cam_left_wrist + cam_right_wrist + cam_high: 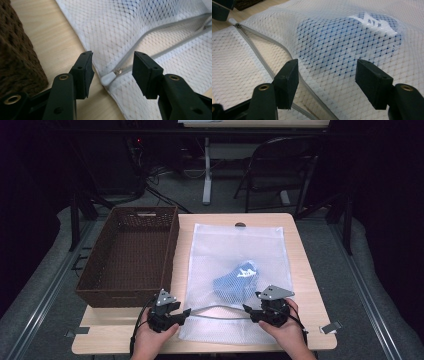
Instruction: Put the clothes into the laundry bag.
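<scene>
Mesh laundry bag (235, 255): lay flat at centre frame on the wooden table (305, 270), zipper (220, 309) open along its lower edge.
Blue garment (237, 280): inside the bag, lower middle.
Left gripper (186, 312): jaws spread, straddling the zipper pull (108, 78).
Right gripper (246, 308): jaws apart over the mesh.
Wicker basket (131, 252): left of the bag.

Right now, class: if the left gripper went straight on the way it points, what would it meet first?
Probably the white zipper pull at the corner of the mesh laundry bag: it lies between the open jaws of the left gripper, though depth is uncertain.
</scene>
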`<state>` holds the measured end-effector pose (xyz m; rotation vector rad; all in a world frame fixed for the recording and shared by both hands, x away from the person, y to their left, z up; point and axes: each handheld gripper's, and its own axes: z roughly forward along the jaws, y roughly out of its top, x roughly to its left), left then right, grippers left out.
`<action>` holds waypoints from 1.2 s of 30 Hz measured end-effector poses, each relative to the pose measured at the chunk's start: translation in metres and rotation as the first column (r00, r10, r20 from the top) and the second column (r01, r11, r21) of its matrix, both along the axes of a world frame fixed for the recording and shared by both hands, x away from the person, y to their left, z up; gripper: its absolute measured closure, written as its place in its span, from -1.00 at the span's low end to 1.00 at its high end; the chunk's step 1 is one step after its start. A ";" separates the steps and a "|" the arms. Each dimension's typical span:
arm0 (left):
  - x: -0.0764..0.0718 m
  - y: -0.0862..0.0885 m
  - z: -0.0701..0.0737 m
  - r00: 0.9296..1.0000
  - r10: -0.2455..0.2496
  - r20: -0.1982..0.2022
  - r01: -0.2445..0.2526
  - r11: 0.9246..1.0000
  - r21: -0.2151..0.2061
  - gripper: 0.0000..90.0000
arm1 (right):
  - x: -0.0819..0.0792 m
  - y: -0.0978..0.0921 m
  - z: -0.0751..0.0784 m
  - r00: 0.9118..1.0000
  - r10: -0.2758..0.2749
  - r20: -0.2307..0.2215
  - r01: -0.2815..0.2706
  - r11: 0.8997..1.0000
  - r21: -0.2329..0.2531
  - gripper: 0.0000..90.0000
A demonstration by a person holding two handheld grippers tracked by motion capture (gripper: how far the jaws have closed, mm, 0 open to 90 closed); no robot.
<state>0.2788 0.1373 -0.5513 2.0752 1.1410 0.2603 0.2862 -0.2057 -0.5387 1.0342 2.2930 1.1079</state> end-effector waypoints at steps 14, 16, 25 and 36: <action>0.003 0.003 -0.010 0.998 0.027 -0.048 -0.028 0.999 -0.024 0.42 | 0.001 0.001 -0.001 1.000 -0.021 -0.009 0.021 0.999 0.037 -0.39; 0.004 0.003 -0.011 0.997 0.026 -0.068 -0.028 0.999 -0.031 0.44 | 0.001 0.001 -0.001 1.000 -0.020 -0.007 0.020 0.999 0.043 -0.39; 0.005 0.003 -0.011 0.995 0.023 -0.094 -0.025 0.999 -0.024 0.73 | 0.002 0.000 -0.002 1.000 -0.025 -0.016 0.025 0.999 0.047 -0.33; 0.002 -0.002 -0.004 0.997 0.000 -0.075 -0.003 0.999 -0.036 0.92 | 0.002 -0.001 -0.002 0.999 -0.026 -0.019 0.027 0.998 0.059 -0.30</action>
